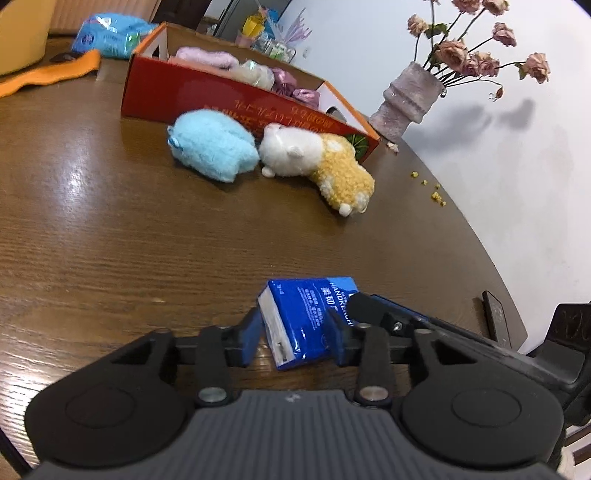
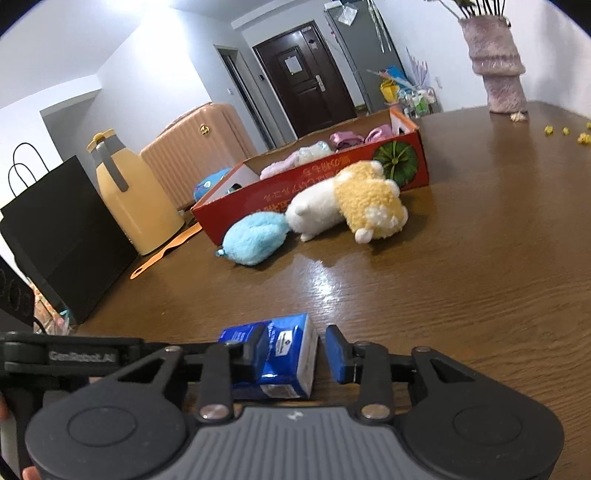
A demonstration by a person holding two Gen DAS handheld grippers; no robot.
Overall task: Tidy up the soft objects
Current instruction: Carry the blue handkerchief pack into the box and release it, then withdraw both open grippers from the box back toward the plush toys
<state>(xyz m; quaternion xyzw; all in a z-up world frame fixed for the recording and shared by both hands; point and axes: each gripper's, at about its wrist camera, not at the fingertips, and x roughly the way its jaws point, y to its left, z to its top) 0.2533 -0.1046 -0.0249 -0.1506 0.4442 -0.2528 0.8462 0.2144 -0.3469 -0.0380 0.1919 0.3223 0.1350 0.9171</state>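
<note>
A blue tissue pack (image 1: 306, 321) lies on the brown table (image 1: 110, 229) between the fingers of my left gripper (image 1: 293, 338), whose jaws stand around it with small gaps. My right gripper (image 2: 295, 356) is also open around the same pack (image 2: 280, 354), coming from the other side. A light blue plush (image 1: 212, 146) and a white-and-yellow plush (image 1: 317, 162) lie in front of a red cardboard box (image 1: 229, 105) that holds several pink and purple soft items. The plush toys and the box (image 2: 325, 177) show in the right wrist view too.
A pink vase with dried flowers (image 1: 410, 96) stands at the table's far right edge, with yellow crumbs (image 1: 436, 194) nearby. A yellow jug (image 2: 133, 195), black paper bag (image 2: 62, 236) and orange strap (image 2: 166, 251) stand left of the box. A blue packet (image 1: 110, 33) lies behind it.
</note>
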